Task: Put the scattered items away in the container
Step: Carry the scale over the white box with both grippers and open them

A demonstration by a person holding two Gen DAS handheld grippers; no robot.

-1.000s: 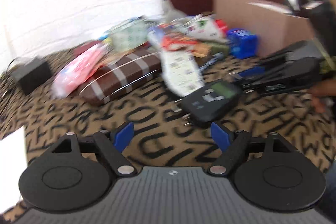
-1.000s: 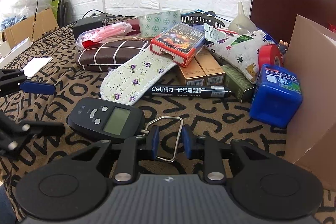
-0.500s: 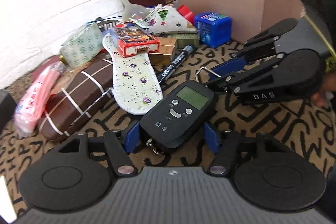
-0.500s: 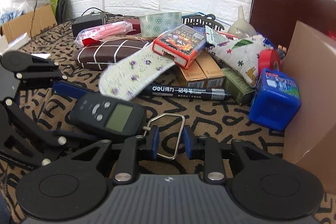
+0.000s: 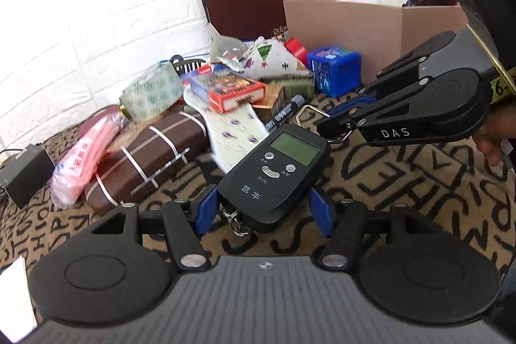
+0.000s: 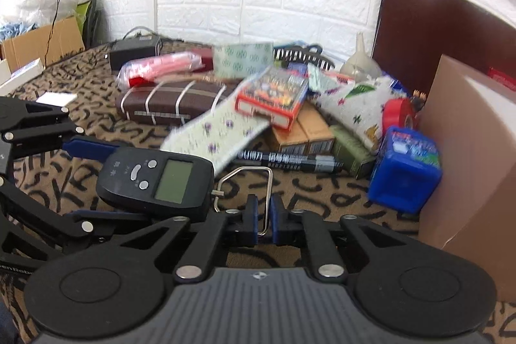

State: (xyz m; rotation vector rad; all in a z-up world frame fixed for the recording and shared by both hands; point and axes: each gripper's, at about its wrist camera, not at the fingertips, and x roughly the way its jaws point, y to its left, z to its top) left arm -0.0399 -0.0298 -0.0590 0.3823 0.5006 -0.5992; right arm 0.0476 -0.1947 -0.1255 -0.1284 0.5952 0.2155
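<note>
Quick count of what was on the letter-print cloth: one black digital hanging scale point(image 5: 274, 173), one black marker point(image 6: 290, 157), one floral insole point(image 6: 213, 134), one brown striped case point(image 6: 167, 105), one red card box point(image 6: 274, 95), two tan cartons side by side point(image 6: 306, 134), one green box point(image 6: 351, 150), one blue plastic tub point(image 6: 406, 166), one red tape roll point(image 6: 398, 115), one white patterned pouch point(image 6: 358, 102), one pink packet point(image 6: 161, 68), one funnel point(image 6: 361, 60), and one cardboard box point(image 5: 371, 21).
</note>
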